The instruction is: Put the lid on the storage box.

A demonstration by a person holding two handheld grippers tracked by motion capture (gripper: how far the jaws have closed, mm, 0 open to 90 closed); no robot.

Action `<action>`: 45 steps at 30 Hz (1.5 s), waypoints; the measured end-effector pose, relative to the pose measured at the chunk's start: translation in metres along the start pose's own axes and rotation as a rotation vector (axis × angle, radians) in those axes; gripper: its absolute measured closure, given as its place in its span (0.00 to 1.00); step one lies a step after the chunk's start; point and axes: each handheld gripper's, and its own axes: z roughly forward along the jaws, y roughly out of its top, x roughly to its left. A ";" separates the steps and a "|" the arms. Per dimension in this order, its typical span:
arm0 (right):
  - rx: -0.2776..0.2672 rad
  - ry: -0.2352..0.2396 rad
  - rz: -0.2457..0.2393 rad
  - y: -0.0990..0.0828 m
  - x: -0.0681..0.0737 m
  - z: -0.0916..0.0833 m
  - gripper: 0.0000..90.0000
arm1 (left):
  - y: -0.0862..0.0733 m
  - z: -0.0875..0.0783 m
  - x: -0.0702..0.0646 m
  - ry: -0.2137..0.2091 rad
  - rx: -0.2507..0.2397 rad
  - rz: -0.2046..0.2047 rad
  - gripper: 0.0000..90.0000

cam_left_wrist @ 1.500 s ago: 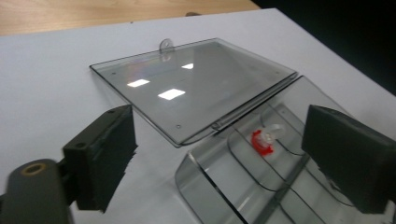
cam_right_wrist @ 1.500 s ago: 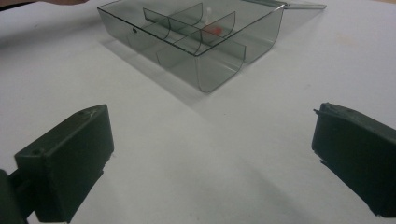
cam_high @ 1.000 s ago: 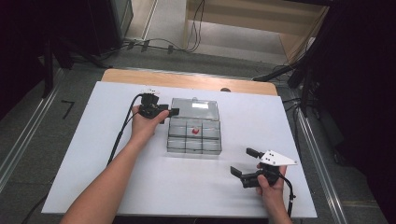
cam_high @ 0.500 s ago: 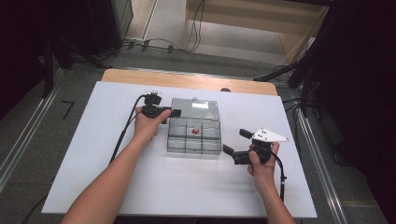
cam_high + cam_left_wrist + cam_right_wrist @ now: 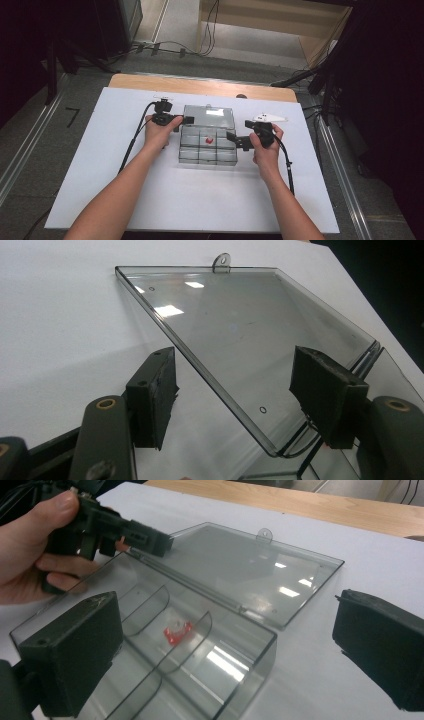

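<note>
Right gripper [image 5: 239, 138], held in the person's right hand [image 5: 265, 147], sits just off the right wall of the clear grey plastic compartment box [image 5: 208, 145]; jaws spread wide, nothing between the pads. In the right gripper view the box's near corner runs in beside the left jaw while the right jaw stands over bare white table [image 5: 350, 555], so the jaws do not straddle the wall.

Key relation: the small red piece [image 5: 208, 141] lies in a middle compartment, to the left of the right gripper across the table and lower than its jaws. From the right gripper view the red piece [image 5: 178, 629] is ahead between the jaws, behind two curved dividers. My read: right gripper is the nearer one and would have to go over the wall and drop in from above; the dividers leave little room for wide jaws.

Box's long axis runs from the person towards the far edge, with the hinged clear lid [image 5: 208, 116] folded flat on the table beyond the tray.

Left gripper [image 5: 187, 120] sits at the box's far-left corner by the hinge. In the left gripper view its jaws are parted either side of the lid's edge [image 5: 220, 385], pads not pressing on it, so no grip. It is clear of the red piece's compartment.

Farther off: wooden board edge [image 5: 200, 86] past the white sheet, then cables on the floor [image 5: 170, 46].
</note>
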 end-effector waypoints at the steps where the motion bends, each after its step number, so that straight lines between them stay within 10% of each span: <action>1: -0.001 0.000 0.007 0.001 -0.001 0.003 0.00 | 0.000 0.000 0.000 0.000 0.001 0.002 0.38; 26: 0.143 -0.055 0.263 0.006 -0.041 0.061 0.27 | -0.001 0.002 0.002 -0.014 -0.010 -0.010 0.39; 45: 0.141 0.002 0.439 0.007 -0.052 0.079 0.41 | -0.002 0.007 0.000 -0.029 -0.019 -0.044 0.40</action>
